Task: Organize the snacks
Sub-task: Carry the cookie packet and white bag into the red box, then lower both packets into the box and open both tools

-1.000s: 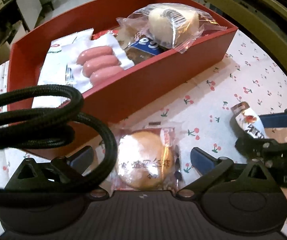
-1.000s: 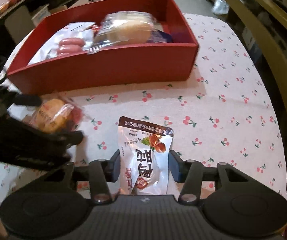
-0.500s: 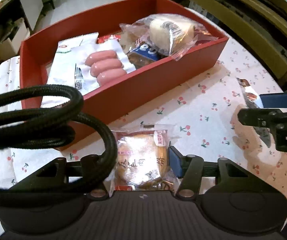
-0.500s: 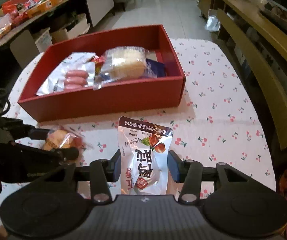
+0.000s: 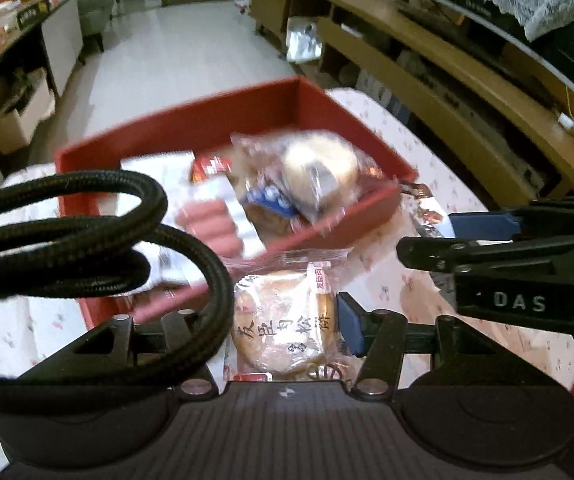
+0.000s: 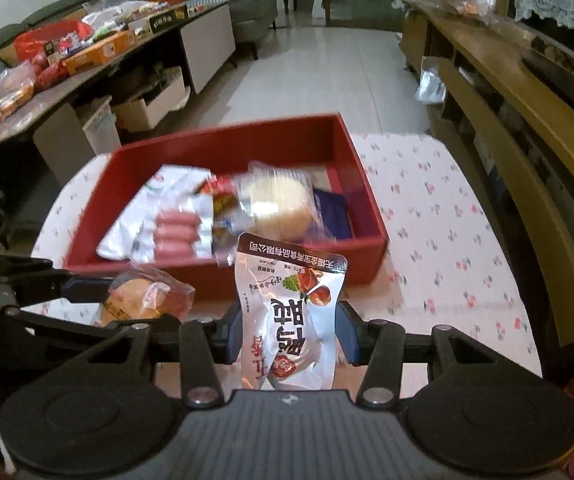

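Observation:
My left gripper (image 5: 283, 324) is shut on a round pastry in clear wrap (image 5: 283, 320), held above the table before the red box (image 5: 247, 108). My right gripper (image 6: 289, 332) is shut on a white chestnut snack pouch (image 6: 291, 312), also lifted. The red box (image 6: 359, 188) holds a sausage pack (image 6: 175, 228), a wrapped bun (image 6: 279, 200) and a blue packet (image 6: 331, 212). The pastry and left gripper show at the left of the right wrist view (image 6: 143, 296); the right gripper shows at the right of the left wrist view (image 5: 487, 240).
The table has a white cherry-print cloth (image 6: 447, 220). A black cable loop (image 5: 87, 232) covers the left of the left wrist view. A wooden bench (image 6: 527, 120) runs along the right. A cluttered counter (image 6: 87, 52) stands at the far left.
Both grippers have risen with their snacks; the table and box now lie lower and farther. The left gripper shut on the pastry a second ago.

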`<state>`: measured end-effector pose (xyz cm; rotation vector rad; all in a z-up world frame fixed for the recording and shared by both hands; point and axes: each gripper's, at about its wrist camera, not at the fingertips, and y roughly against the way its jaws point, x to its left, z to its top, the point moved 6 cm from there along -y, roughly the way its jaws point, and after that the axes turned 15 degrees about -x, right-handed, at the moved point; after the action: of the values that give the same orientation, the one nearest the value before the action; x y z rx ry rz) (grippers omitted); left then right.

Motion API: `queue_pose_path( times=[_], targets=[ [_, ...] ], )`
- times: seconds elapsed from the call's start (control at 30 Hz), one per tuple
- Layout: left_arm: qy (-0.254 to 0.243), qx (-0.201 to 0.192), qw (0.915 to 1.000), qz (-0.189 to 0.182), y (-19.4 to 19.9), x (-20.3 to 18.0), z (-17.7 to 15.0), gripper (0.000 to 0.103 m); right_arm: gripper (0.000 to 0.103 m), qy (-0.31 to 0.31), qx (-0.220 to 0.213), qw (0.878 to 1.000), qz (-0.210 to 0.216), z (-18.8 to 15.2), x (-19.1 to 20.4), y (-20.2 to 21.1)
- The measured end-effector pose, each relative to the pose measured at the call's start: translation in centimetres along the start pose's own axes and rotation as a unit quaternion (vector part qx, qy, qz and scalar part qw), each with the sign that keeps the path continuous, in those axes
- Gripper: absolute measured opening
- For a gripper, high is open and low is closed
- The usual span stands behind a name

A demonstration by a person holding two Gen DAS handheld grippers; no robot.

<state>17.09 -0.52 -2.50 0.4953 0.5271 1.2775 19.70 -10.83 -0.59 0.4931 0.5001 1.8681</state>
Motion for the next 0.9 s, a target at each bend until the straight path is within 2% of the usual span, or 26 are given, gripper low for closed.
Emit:
queue_pose_path(
  times=[0.17, 0.37, 0.73, 0.83, 0.9],
  targets=[
    [0.004, -0.016, 0.9997, 0.017, -0.6, 1.4, 1.8, 0.063, 0.055, -0.005, -0.018, 1.000, 0.009, 2.4, 1.0, -1.2],
    [0.017, -0.023, 0.9982, 0.053, -2.4, 4.1, 3.3, 0.063, 0.055, -0.012, -0.017, 1.000, 0.016, 4.5, 1.7, -4.7],
    [0.041, -0.002, 0.9951, 0.090, -5.9, 7.5, 3.7, 0.064, 0.059, -0.009, -0.006, 1.000, 0.022, 5.5, 2.0, -10.4],
    [0.041, -0.004, 0.9948, 0.094, -5.8, 7.5, 3.8, 0.067, 0.059, -0.009, -0.009, 1.000, 0.022, 5.5, 1.7, -10.3],
    [0.039, -0.006, 0.9944, 0.097, -5.7, 7.6, 3.9, 0.073, 0.060, -0.014, -0.009, 1.000, 0.024, 5.5, 1.7, -10.2]
  ],
)
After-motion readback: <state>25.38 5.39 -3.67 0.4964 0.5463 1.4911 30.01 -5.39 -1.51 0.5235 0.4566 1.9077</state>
